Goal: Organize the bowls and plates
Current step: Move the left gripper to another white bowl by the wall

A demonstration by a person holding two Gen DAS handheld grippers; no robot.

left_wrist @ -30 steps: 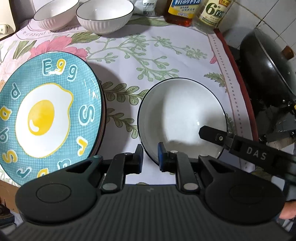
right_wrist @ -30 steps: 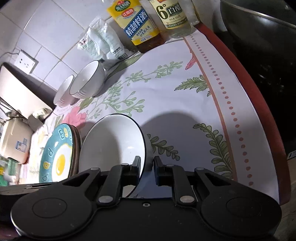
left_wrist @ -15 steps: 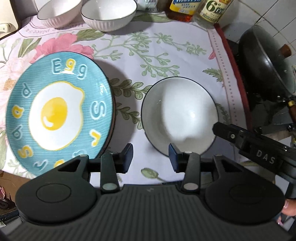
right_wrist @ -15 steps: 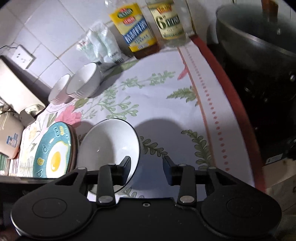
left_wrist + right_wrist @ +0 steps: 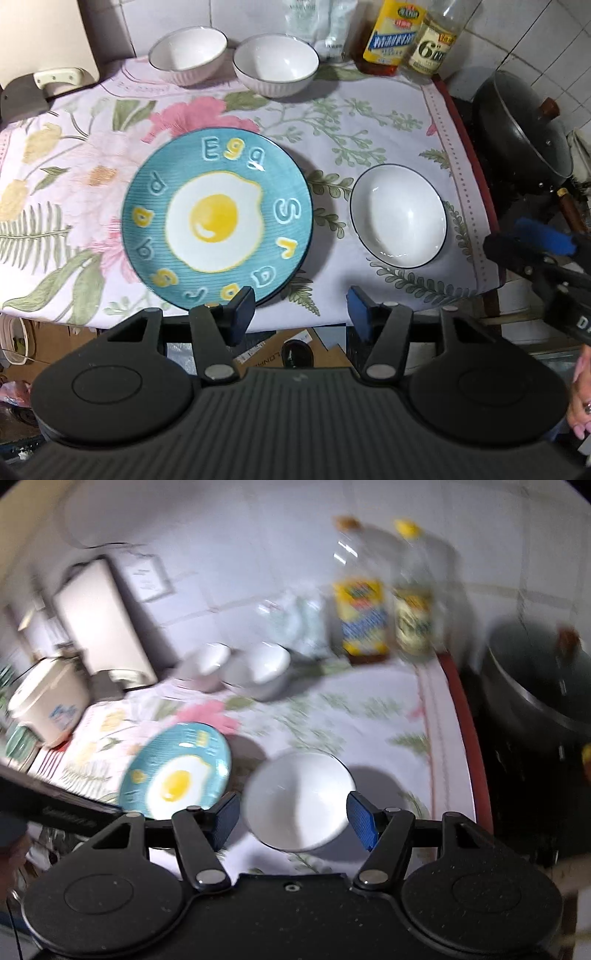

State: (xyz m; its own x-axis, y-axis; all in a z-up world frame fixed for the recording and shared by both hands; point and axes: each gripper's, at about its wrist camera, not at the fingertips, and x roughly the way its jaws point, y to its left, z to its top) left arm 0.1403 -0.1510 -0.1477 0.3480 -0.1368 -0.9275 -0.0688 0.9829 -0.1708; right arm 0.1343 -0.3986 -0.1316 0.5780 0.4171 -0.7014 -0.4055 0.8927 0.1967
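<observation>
A blue plate with a fried-egg picture (image 5: 218, 218) lies on the floral tablecloth (image 5: 369, 129), on top of another plate. A shallow white bowl with a dark rim (image 5: 398, 215) sits to its right. Two deeper white bowls (image 5: 188, 55) (image 5: 276, 64) stand at the back. My left gripper (image 5: 301, 314) is open and empty, above the table's front edge. My right gripper (image 5: 291, 818) is open and empty, held back above the shallow bowl (image 5: 299, 801); the plate (image 5: 175, 771) is to its left. The right gripper also shows in the left wrist view (image 5: 539, 254).
Two oil bottles (image 5: 395, 37) (image 5: 434, 44) and a plastic bag (image 5: 317, 26) stand against the tiled wall. A black lidded wok (image 5: 524, 129) sits to the right of the table. A rice cooker (image 5: 48, 701) is at the far left.
Both grippers let go of the shallow white bowl, opened wide and pulled back and up from the table. The bowl now rests on the cloth beside the plate.
</observation>
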